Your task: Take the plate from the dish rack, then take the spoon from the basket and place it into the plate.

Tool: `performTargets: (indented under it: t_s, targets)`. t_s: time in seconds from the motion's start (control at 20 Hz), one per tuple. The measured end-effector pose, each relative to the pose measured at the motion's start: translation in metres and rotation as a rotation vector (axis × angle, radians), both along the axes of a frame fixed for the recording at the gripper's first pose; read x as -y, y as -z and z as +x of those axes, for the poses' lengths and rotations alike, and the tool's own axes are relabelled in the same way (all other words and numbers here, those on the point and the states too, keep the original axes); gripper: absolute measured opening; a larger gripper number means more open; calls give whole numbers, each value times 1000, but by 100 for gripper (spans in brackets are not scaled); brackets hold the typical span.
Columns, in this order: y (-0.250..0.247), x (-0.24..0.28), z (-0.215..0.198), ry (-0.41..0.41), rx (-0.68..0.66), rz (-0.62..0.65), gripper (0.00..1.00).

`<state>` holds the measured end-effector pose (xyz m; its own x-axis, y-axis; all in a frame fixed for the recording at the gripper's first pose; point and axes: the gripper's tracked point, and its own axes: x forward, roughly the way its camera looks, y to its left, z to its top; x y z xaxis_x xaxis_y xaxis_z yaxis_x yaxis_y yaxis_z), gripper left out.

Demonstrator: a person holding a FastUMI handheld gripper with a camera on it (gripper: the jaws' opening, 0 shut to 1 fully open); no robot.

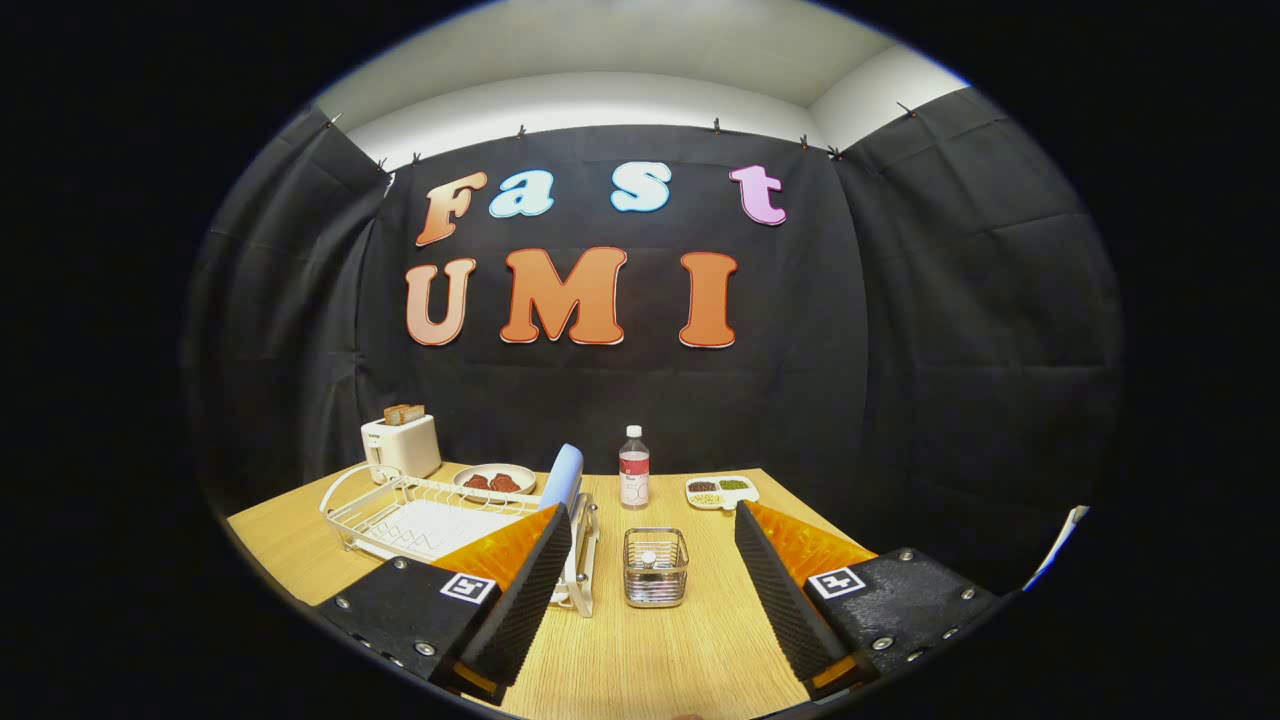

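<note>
Gripper hovering low over wooden surface, fingers spread wide apart and gripping nothing. Wire basket sitting on the surface in the gap between the fingers, just ahead of them; something small lying inside, too unclear to tell as the spoon. White dish rack standing to the left, partly hidden behind the left finger, with pale blue plate leaning upright at its near right end, just above that finger's tip. Clear bottle standing upright beyond the basket. White divided dish of beans lying near the bottle, to its right. Toaster with bread sitting at the far left corner, round dish with reddish food lying just beside it, behind the rack.
</note>
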<state>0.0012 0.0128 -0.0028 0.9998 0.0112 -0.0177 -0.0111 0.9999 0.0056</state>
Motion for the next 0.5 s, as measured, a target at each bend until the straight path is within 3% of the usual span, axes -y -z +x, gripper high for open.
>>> performTargets:
  t_s: [0.3, 0.5]
  targets:
    - [4, -7, 5, -11, -33, 7, 98]
    - [1, -34, 26, -69, -84, 43, 97]
